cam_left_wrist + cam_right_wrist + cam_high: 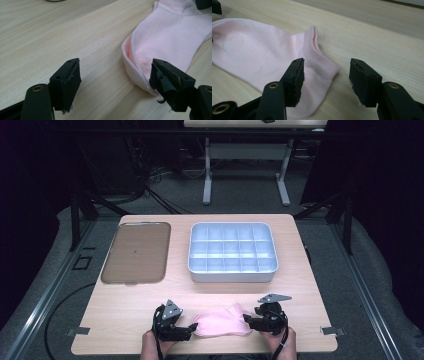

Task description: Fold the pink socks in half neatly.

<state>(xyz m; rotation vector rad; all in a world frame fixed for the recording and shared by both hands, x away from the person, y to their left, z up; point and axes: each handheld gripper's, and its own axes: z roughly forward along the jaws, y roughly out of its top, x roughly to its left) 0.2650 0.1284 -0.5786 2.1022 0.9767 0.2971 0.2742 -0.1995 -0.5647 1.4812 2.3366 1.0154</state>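
Note:
A pale pink ankle sock (222, 322) lies flat on the wooden table (125, 320) near its front edge, between my two grippers. My left gripper (190, 330) stands open at the sock's rounded toe end. In the left gripper view the sock (170, 37) has its folded edge just in front of one jaw, while the left gripper (116, 77) has bare wood between its pads. My right gripper (248, 322) is open at the cuff end. In the right gripper view the ribbed cuff of the sock (262, 50) reaches into the gap of the right gripper (325, 77), unpinched.
A white tray (232, 276) divided into several compartments sits at the back middle of the table. A flat brown tray (135, 252) lies to its left. Beyond the table stands another desk on a grey floor with cables.

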